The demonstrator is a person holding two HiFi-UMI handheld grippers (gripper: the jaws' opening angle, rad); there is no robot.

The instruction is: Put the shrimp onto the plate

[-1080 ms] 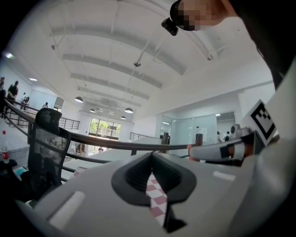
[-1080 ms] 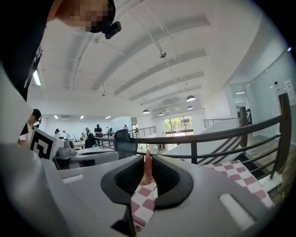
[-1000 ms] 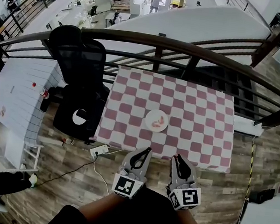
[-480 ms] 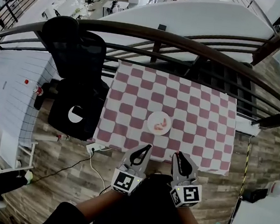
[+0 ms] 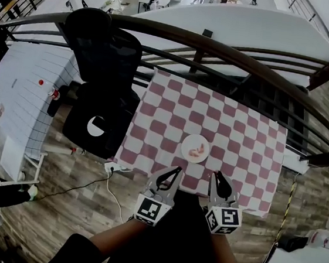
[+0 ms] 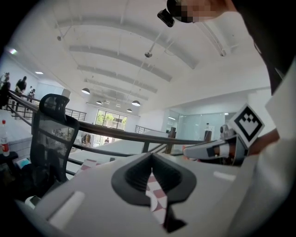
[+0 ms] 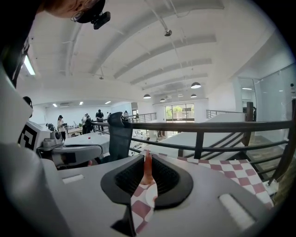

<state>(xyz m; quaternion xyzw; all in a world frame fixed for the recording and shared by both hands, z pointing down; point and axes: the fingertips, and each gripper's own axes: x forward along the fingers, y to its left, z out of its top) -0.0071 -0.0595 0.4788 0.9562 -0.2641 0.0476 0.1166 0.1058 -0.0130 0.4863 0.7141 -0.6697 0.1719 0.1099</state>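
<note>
Shrimp point(image 5: 196, 152): pink-orange, lying on the small white plate point(image 5: 189, 141), which sits toward the near side of the red-and-white checked table point(image 5: 252, 138). Left tongs point(image 5: 177, 170): held at the table's near edge, short of the plate and apart from it, closed to a thin slit that shows only the checked surface beyond, gripping nothing. Right tongs point(image 5: 217, 175): beside the left pair at the same edge, likewise closed, with the checked surface and an orange-pink sliver showing through the slit.
</note>
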